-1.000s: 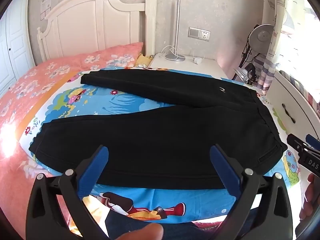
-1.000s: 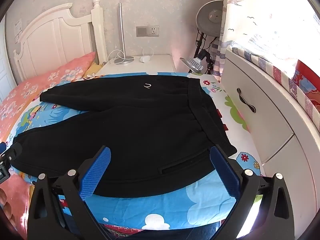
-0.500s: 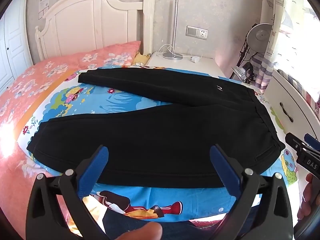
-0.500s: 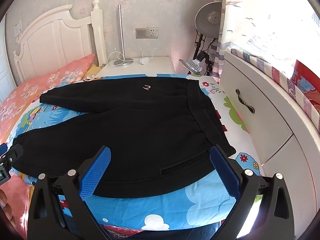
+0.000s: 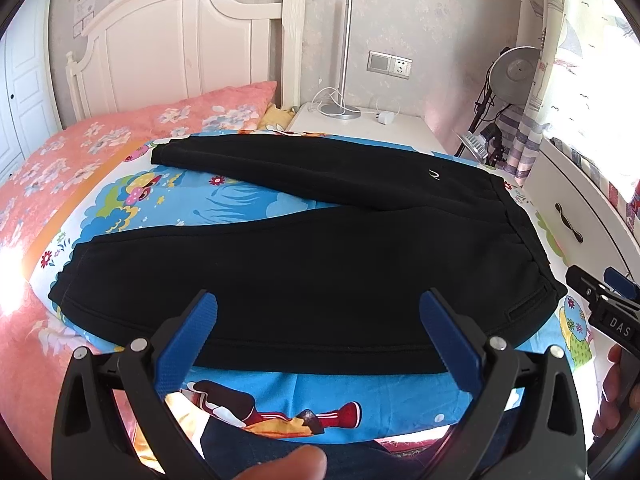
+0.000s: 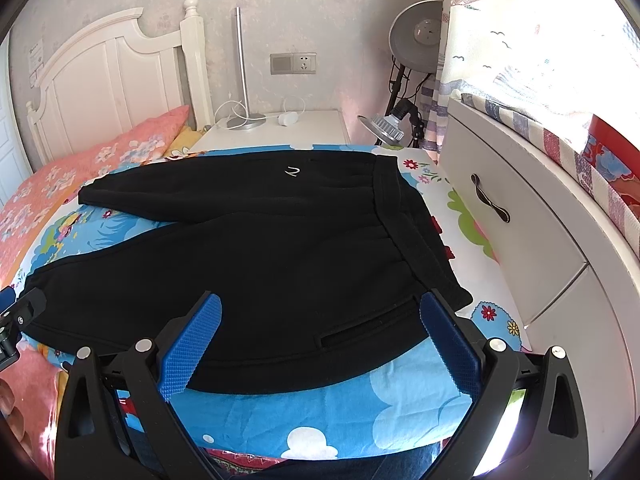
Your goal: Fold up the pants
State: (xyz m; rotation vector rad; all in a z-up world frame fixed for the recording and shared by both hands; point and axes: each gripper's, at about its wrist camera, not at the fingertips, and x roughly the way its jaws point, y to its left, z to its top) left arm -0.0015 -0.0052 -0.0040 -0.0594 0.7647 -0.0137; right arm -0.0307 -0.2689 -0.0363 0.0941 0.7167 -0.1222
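Observation:
Black pants (image 5: 320, 264) lie flat on a blue cartoon sheet (image 5: 224, 204), legs spread apart toward the left, waistband at the right. My left gripper (image 5: 318, 300) hovers open over the near leg, nothing between its blue pads. In the right wrist view the pants (image 6: 280, 264) fill the middle, and my right gripper (image 6: 320, 304) is open above the hip and pocket (image 6: 368, 328) near the waistband corner. The right gripper also shows at the right edge of the left wrist view, and the left gripper at the left edge of the right wrist view.
A pink floral quilt (image 5: 60, 164) covers the bed's left side under a white headboard (image 5: 180, 40). A white nightstand (image 5: 360, 124) with a lamp base stands behind. A white drawer cabinet (image 6: 520, 232) runs along the right. A fan (image 6: 420, 36) stands in the corner.
Both grippers have risen and drawn back slightly, so the pants sit a little lower and nearer in each view. The pants have not moved.

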